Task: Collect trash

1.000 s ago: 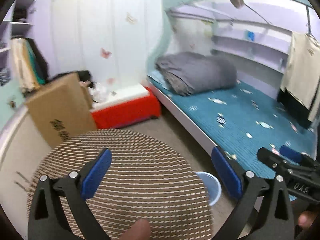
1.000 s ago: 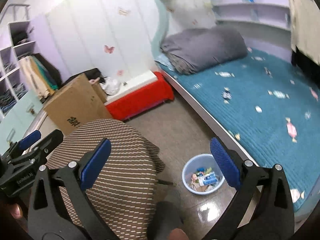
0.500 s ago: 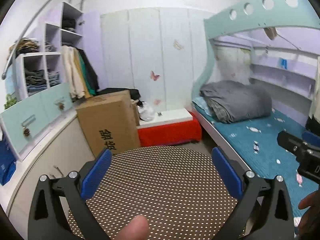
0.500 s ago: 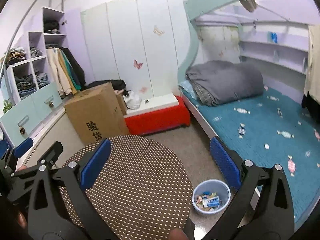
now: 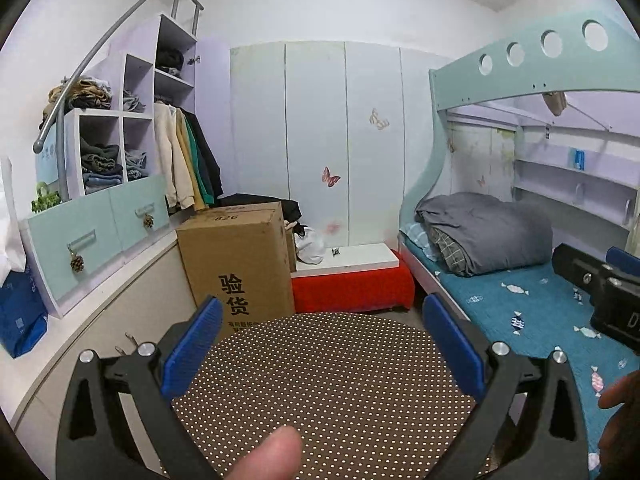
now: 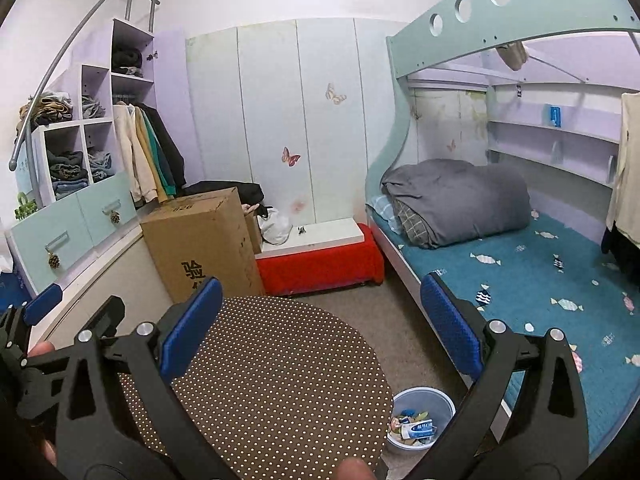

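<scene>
A pale blue bin point(image 6: 423, 416) with several pieces of trash inside stands on the floor between the round table and the bed, seen in the right wrist view only. My left gripper point(image 5: 322, 352) is open and empty, held above the brown dotted round table point(image 5: 328, 392). My right gripper point(image 6: 318, 328) is open and empty, above the same table point(image 6: 264, 384) and up and left of the bin. The right gripper's body shows at the right edge of the left wrist view point(image 5: 600, 292). No loose trash shows on the table.
A big cardboard box point(image 5: 240, 264) stands behind the table, a red-sided low bench point(image 5: 352, 284) beside it. A bunk bed with a teal mattress point(image 6: 540, 280) and grey duvet point(image 6: 456, 200) is on the right. Shelves and cabinets point(image 5: 100, 216) line the left wall.
Both grippers have tilted up from looking down at the table and floor to looking level across the room. Both stayed open and empty.
</scene>
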Demonstrator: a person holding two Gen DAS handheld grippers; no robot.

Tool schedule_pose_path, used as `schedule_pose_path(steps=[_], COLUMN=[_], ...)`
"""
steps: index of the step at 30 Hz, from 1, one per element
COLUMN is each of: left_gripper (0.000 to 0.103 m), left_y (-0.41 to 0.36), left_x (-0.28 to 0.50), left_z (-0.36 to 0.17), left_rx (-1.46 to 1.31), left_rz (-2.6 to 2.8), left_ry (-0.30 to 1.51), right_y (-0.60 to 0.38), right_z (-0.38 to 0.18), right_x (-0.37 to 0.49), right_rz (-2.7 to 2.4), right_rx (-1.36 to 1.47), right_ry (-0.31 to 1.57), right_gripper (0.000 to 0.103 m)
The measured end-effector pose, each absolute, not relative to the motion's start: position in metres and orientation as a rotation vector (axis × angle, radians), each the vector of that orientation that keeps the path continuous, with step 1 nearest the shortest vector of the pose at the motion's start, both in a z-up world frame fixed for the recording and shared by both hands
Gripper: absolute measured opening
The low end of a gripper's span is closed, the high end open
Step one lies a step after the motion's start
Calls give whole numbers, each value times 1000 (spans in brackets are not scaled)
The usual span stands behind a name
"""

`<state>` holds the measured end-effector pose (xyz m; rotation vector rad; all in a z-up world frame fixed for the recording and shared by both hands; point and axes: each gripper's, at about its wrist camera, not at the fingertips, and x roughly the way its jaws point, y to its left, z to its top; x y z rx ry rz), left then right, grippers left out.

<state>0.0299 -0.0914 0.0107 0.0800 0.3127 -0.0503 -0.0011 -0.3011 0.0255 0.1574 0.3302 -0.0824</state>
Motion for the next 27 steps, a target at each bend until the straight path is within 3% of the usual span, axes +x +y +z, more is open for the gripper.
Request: schedule_pose_path(steps=[27], left_gripper=[98], left_y=[-84], left_x=[20], left_z=[18], left_rx=[25], left_rz=[-22], left_ry=[289], right_y=[-287], right_z=[31], right_x=[-4], right_rz=[-51], right_rx=[136], right_ry=[309], right_gripper=[97])
